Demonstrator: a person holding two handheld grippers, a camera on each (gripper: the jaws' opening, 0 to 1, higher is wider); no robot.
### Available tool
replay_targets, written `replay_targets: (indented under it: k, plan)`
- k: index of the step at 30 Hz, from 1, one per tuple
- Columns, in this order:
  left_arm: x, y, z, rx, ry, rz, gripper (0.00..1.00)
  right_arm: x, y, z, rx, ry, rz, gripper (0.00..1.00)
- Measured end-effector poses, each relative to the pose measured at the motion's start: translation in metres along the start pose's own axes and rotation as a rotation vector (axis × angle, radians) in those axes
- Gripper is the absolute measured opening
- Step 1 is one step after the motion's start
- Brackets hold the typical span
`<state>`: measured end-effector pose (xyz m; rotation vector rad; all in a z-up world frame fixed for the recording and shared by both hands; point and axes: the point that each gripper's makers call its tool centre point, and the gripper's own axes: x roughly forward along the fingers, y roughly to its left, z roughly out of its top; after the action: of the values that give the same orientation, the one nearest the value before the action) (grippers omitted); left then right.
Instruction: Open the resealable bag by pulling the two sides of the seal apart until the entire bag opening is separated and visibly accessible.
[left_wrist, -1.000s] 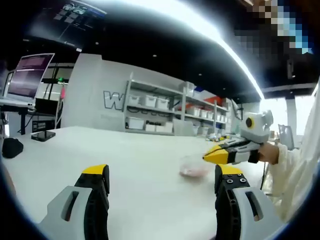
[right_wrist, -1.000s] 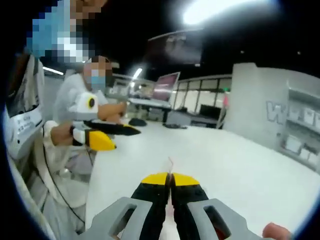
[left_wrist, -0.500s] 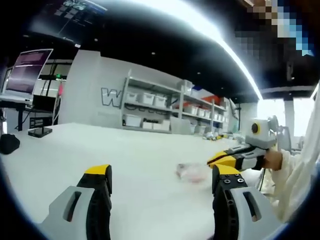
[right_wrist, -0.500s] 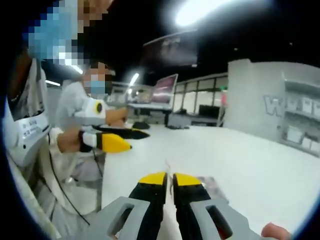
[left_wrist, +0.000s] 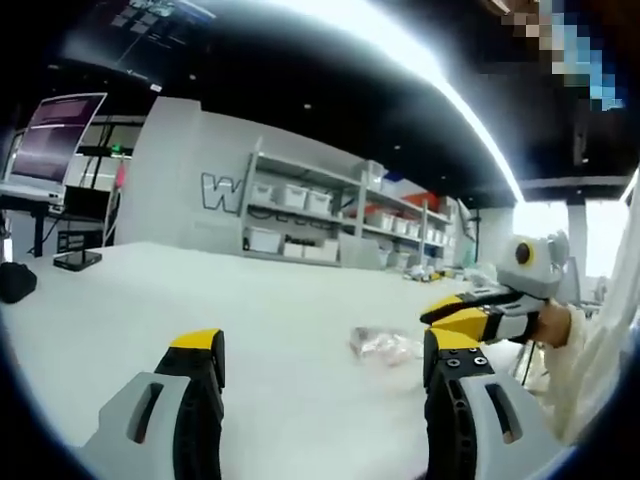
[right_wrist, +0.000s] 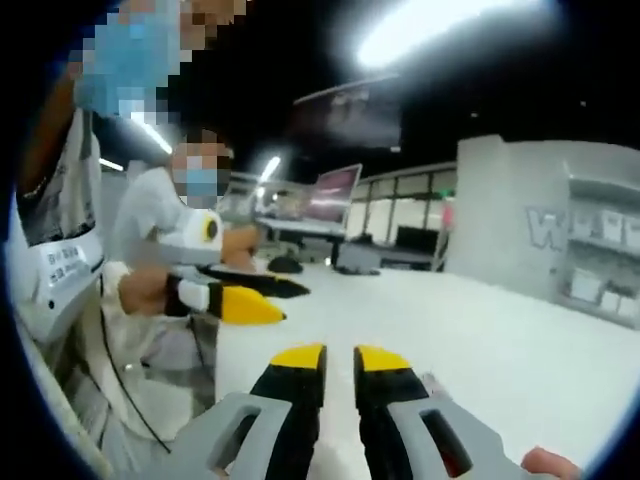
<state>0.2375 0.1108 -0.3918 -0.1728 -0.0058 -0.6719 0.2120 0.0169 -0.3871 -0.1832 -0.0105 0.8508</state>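
The resealable bag (left_wrist: 385, 346) is clear and crumpled, with something pinkish inside. It lies flat on the white tabletop (left_wrist: 120, 310), ahead of the left gripper's jaws and nearer the right-hand one. Whether its seal is parted cannot be told.

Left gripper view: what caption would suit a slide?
Open left tool faces a resealable bag on the white table, right tool nearby.

Both views low over the shared white table (left_wrist: 150, 300)
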Motion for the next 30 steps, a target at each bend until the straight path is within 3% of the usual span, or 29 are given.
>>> replay_targets:
  k: [4, 11, 17, 30]
  plan:
    - [0.000, -0.004, -0.003, -0.007, 0.011, -0.012, 0.79, 0.006, -0.002, -0.004, 0.062, -0.024, -0.003, 0.10]
    - [-0.002, -0.001, 0.002, -0.012, -0.008, -0.001, 0.79, 0.003, -0.012, 0.006, 0.073, -0.056, -0.050, 0.10]
    - [-0.001, -0.005, -0.003, -0.020, 0.002, -0.018, 0.78, 0.005, -0.017, -0.002, 0.070, -0.009, -0.078, 0.10]
    - [-0.006, -0.002, 0.000, -0.038, -0.016, -0.020, 0.76, 0.014, -0.001, -0.007, -0.002, 0.052, -0.061, 0.10]
